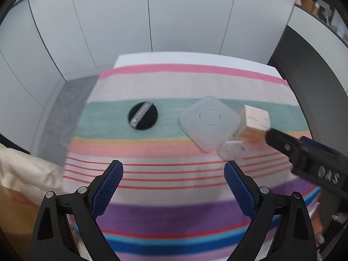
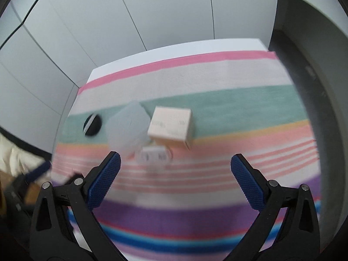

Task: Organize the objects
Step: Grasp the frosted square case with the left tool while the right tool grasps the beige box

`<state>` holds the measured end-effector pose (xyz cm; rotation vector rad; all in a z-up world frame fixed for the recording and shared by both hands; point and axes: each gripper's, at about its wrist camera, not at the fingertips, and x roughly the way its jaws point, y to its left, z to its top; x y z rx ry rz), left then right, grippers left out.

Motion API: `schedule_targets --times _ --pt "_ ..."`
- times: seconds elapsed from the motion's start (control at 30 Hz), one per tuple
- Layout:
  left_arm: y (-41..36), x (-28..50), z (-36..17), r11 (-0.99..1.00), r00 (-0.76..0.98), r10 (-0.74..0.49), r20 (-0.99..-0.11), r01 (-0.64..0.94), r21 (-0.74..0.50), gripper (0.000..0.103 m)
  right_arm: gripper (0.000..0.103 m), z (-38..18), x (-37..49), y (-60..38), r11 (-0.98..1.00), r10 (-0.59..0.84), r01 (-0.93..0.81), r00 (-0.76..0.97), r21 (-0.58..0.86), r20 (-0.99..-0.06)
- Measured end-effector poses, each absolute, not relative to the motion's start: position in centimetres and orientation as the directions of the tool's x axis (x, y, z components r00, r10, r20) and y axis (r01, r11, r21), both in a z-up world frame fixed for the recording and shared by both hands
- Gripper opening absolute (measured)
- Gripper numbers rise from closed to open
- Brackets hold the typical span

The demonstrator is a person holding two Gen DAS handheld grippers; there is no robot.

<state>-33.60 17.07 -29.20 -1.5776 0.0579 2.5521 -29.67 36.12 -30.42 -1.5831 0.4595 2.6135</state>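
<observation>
On a striped cloth lie a black round disc with a silver band, a translucent white square case, a small beige box and a small white oval item. My left gripper hovers open over the red-lined stripes, nearer than all of them, with nothing between its blue pads. The right gripper's body reaches in from the right in the left wrist view, touching or overlapping the beige box. In the right wrist view my right gripper is open above the cloth, with the white oval item, case, box and disc beyond it.
Pale panelled walls rise behind the table. A grey floor strip and a cream fabric bundle lie at the left. A dark curved frame stands at the right. The white table edge shows past the cloth.
</observation>
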Motion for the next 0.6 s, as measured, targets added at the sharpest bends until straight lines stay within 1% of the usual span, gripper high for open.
schedule_targets --times 0.1,0.2,0.23,0.27,0.3,0.33,0.47,0.6 --pt "17.8 -34.7 -31.0 -0.99 -0.43 0.088 -0.899 -0.136 -0.032 0.095 0.102 -32.3 -32.4 36.1 -0.95 -0.089 -0.225 -0.466 0.215 -0.88" --pt "18.2 -35.7 -32.6 -0.993 -0.405 0.091 -0.91 -0.106 -0.052 0.095 0.09 -34.4 -34.9 35.9 -0.948 -0.086 -0.241 -0.432 0.207 -0.898" --pt "18.2 -35.9 -32.8 -0.993 -0.399 0.095 -0.912 -0.101 -0.059 0.095 0.081 -34.9 -35.3 35.8 -0.95 -0.087 -0.238 -0.422 0.203 -0.903" --pt "18.3 -36.0 -33.0 -0.993 -0.393 0.097 -0.915 -0.096 -0.064 0.095 0.063 -35.4 -35.6 35.8 -0.954 -0.078 -0.235 -0.408 0.187 -0.91" --pt "18.3 -36.2 -33.1 -0.993 -0.387 0.102 -0.916 -0.088 -0.073 0.095 0.057 -35.6 -35.7 35.9 -0.957 -0.079 -0.227 -0.402 0.183 -0.912" --pt "18.3 -36.3 -33.1 -0.992 -0.38 0.118 -0.917 -0.08 -0.094 0.095 0.056 -35.6 -35.6 36.1 -0.957 -0.077 -0.224 -0.406 0.181 -0.91" --pt "19.0 -37.1 -33.0 -0.986 -0.346 0.166 -0.924 -0.048 -0.159 0.095 0.055 -35.6 -34.7 38.0 -0.961 -0.038 -0.235 -0.407 0.145 -0.912" --pt "21.0 -38.5 -32.7 -0.985 -0.351 0.171 -0.921 -0.033 -0.17 0.095 0.055 -35.7 -33.5 40.8 -0.949 -0.046 -0.268 -0.412 0.169 -0.91"
